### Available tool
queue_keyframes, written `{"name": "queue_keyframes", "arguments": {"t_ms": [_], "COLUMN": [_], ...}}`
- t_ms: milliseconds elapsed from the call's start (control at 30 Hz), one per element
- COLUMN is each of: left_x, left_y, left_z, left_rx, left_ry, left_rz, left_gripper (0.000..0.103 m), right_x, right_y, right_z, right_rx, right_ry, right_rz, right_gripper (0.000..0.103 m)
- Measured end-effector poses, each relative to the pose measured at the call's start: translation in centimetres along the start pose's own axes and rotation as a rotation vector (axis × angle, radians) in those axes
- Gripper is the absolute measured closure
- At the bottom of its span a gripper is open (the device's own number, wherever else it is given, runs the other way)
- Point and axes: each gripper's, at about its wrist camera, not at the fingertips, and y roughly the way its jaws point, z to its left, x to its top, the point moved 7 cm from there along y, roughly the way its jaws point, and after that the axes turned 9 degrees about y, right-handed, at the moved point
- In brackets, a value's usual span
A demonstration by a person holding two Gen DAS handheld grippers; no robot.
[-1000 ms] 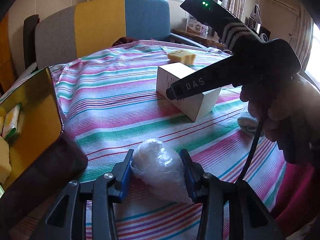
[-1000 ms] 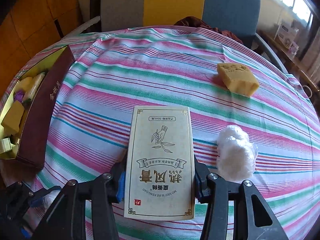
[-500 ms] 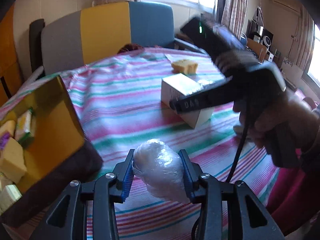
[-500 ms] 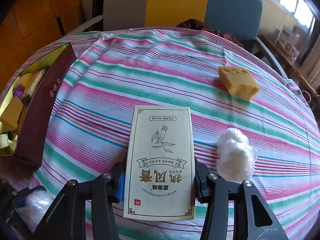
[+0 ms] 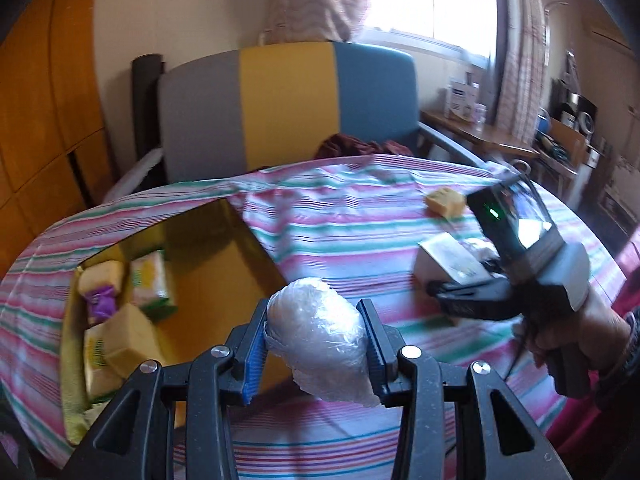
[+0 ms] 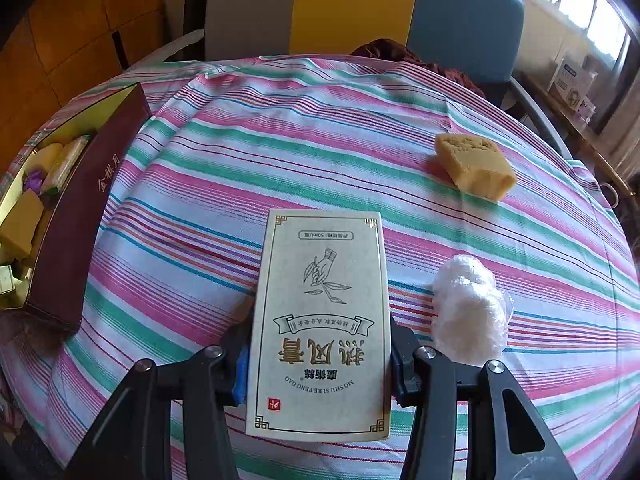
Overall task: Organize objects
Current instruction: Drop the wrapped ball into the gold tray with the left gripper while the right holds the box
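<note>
Left tool: pinching the plastic-wrapped ball between both pads, lifted off the bench. A second ago we had it low over the striped cloth with the gift box at 9 o'clock; now the box's open gold interior sits just beyond the ball at 10 to 11 o'clock, packed with yellow cakes, green-and-yellow packets and a purple sweet. We judge the ball is on its way into the box, with only the drop left for this item.

Right tool: pressed against both long sides of the cream carton, which lies flat with its print facing up. Its position has not changed across the last second; we judge it waits its turn.

Farther out in the right view: a second wrapped ball touches the cloth at 3 o'clock of the carton, and a loose yellow cake sits at 1 o'clock, well apart. Gift box wall at 9 o'clock.

Three items are outside the box: carton, ball, cake. Free floor in the box looks ample near its right wall.
</note>
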Motion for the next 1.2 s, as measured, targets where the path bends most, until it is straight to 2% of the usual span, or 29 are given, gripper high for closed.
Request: {"name": "queue_keyframes", "arguments": {"t_ms": [300, 433, 533, 633, 767, 900, 1033, 1200], "left_x": [-1.1, -1.7, -2.4, -3.1, -3.4, -3.2, -1.8, 0.7], "left_y": [1.0, 1.9, 3.0, 3.6, 4.1, 5.8, 8.3, 12.4], "left_z": [3.2, 4.3, 6.4, 9.7, 14.5, 17.4, 17.7, 17.1], "left_rx": [0.037, 0.003, -0.035, -0.064, -0.065, -0.055, -0.062, -0.046], "left_ry": [-0.055, -0.089, -0.166, -0.29, -0.436, -0.507, -0.488, -0.357], "left_rz": [0.042, 0.09, 0.139, 0.171, 0.18, 0.196, 0.209, 0.235], "left_gripper": [0.061, 0.061, 0.061, 0.061, 0.061, 0.061, 0.061, 0.06], "right_x": [-0.1, -0.1, 0.0, -0.1, 0.0, -0.2, -0.2, -0.2], "right_y": [0.1, 0.1, 0.1, 0.1, 0.1, 0.1, 0.1, 0.1], "right_z": [0.0, 0.0, 0.1, 0.1, 0.1, 0.0, 0.0, -0.1], "right_rx": [-0.01, -0.011, -0.012, -0.012, -0.013, -0.016, -0.016, -0.016], "right_ry": [-0.008, -0.007, -0.007, -0.007, -0.007, -0.01, -0.014, -0.013], "right_rz": [0.001, 0.001, 0.001, 0.001, 0.002, 0.002, 0.002, 0.003], "right_gripper": [0.052, 0.052, 0.052, 0.052, 0.052, 0.052, 0.052, 0.052]}}
